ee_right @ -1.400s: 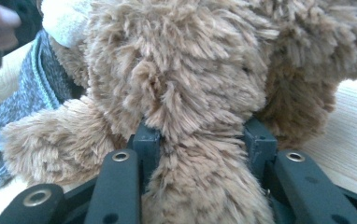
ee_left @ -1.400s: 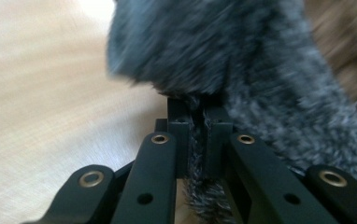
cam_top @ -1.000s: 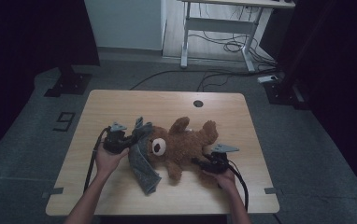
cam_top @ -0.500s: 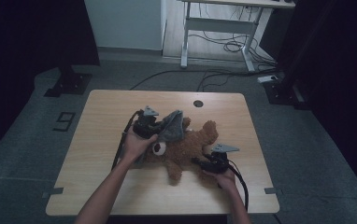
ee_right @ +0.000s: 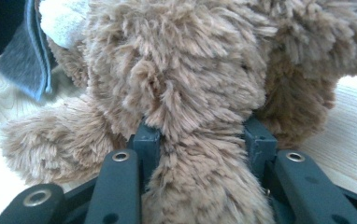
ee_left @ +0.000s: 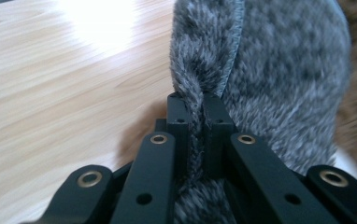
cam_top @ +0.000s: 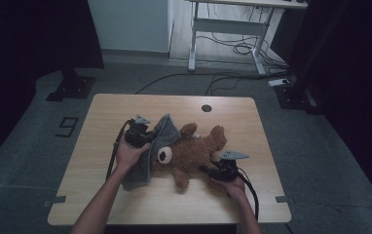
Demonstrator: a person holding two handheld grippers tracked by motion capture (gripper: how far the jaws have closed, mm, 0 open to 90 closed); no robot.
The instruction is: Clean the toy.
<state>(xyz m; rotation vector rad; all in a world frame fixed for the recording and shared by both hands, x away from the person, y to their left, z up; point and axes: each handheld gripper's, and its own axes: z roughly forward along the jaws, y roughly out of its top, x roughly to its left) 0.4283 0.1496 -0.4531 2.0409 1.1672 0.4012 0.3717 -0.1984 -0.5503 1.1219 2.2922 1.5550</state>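
The brown plush teddy bear [cam_top: 194, 153] lay on its back near the middle of the pale wooden table [cam_top: 101, 122], its head with the white muzzle toward my left and its legs toward my right, one arm raised toward the far edge. Its fur looked long and shaggy in my right gripper view, lighter on the muzzle. A grey fleecy cloth [cam_top: 147, 156] was draped over the bear's head and ran down toward the near edge on the left of the toy; in my left gripper view its pile was short and dense, with a stitched hem along the edge.

My left gripper [cam_top: 138, 132] sat just beside the bear's head, and its jaws were clamped tight on a fold of that grey cloth, the fabric pinched between the pads. My right gripper [cam_top: 223, 168] rested at the bear's lower body, its jaws pressed into the brown fur on both sides of a thick limb or the body's lower part; I could not tell which.

The tabletop had a small round dark hole [cam_top: 206, 107] near its far edge. Beyond it stood a grey carpeted floor [cam_top: 320, 146], black cables [cam_top: 232, 48] and a white metal desk frame [cam_top: 223, 24] against the dim back of the room.
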